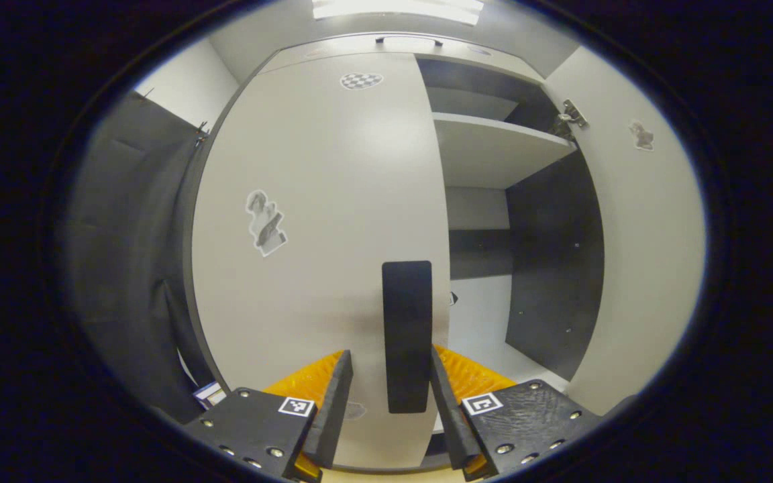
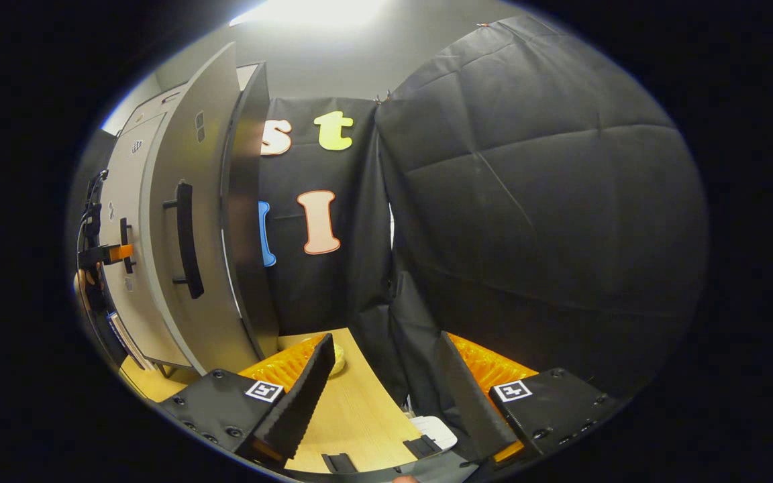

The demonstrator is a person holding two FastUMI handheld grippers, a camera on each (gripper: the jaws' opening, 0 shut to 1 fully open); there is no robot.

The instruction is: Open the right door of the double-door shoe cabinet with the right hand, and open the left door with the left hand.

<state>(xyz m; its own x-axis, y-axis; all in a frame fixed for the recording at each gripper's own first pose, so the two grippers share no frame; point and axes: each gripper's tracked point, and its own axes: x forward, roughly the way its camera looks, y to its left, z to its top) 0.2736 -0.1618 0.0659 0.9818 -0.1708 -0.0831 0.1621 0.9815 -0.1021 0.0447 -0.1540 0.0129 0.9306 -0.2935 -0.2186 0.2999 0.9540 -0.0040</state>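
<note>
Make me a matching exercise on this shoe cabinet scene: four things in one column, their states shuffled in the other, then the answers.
Things:
1. left door
2. right door
3. left door's handle
4. right tool

States:
A. swung open
B. fingers apart, gripping nothing
C. closed
D. between the fingers of the left tool

Pairs: 1-C, 2-A, 3-D, 4-B.

Left door (image 1: 319,221) stands left of the shelf (image 1: 494,144); right door (image 1: 641,235) stands right.
</note>
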